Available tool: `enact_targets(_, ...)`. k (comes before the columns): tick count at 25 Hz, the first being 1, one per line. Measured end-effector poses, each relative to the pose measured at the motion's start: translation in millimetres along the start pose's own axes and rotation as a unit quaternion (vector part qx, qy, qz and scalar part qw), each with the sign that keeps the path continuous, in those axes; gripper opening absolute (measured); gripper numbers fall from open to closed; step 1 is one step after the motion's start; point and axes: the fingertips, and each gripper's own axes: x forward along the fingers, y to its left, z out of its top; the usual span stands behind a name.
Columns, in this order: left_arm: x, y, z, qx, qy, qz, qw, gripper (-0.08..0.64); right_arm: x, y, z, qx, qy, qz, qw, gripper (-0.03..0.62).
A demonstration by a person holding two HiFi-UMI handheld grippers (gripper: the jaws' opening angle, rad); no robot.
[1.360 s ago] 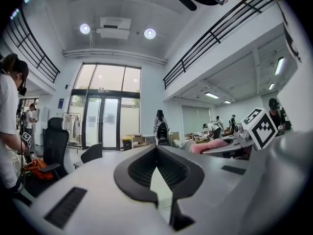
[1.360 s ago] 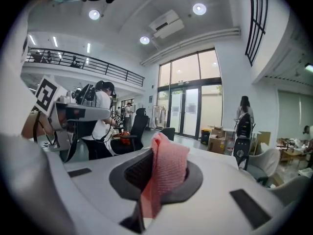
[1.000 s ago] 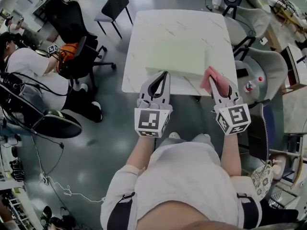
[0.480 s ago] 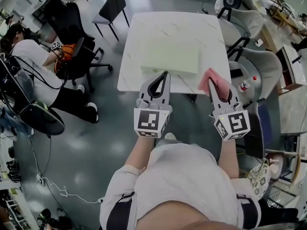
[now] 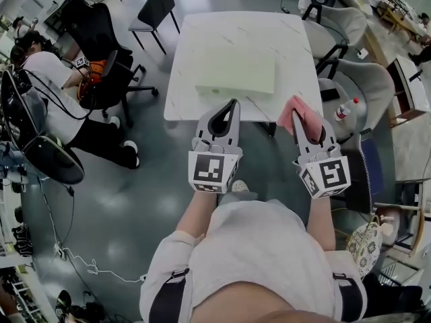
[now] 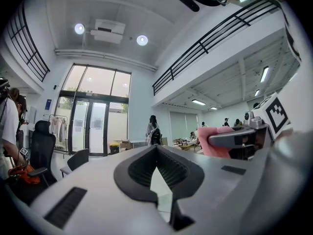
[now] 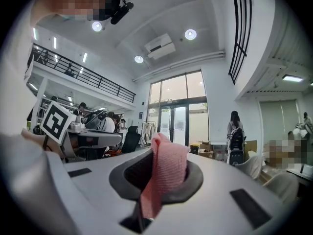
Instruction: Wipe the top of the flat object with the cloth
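Head view / table (image 5: 185,79): white, marbled top; grey floor all round.
Head view / slab (image 5: 236,73): pale green; lying flat on table, in near half; long side along near edge.
Head view / L gripper (image 5: 231,105): tip at table's near edge, just short of slab; not touching it; jaws closed to a point.
Head view / R gripper (image 5: 297,110): right of L gripper, near table's near right corner; clear of slab.
Head view / cloth (image 5: 300,113): pink; bunched at R gripper's tip; held off table, apart from slab.
Head view / surroundings: black chair (image 5: 157,5) beyond table's far left corner; office chair (image 5: 101,42) at left w/ seated person (image 5: 40,69) beside it; bottle (image 5: 346,110) at right.
L gripper view / jaws: pressed together at tip; nothing gripped; pale surface seen through gap lower down.
L gripper view / background: R gripper w/ pink cloth at right; large windows far behind.
R gripper view / jaws: clenched on cloth; pink fabric sticking up past tip and trailing down through the gap.
R gripper view / background: L gripper's marker cube at left; glass doors; people standing well back.
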Motion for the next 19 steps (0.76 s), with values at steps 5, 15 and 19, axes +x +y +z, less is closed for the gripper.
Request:
enact_targets(5, -9, -6, 1, -0.003, -0.001, 0.003, 1.0, 0.015, -10, 5, 0, 0.002, 0.001, 0.002, 1.0, 0.035)
enact_targets(15, -17, -9, 5, -0.004, -0.005, 0.008, 1.0, 0.015, -16, 9, 5, -0.001, -0.005, 0.006, 1.0, 0.035)
enact_targets(19, -21, -8, 5, -0.004, -0.005, 0.009, 0.9999, 0.015, -18, 12, 6, -0.004, -0.007, 0.008, 1.0, 0.035)
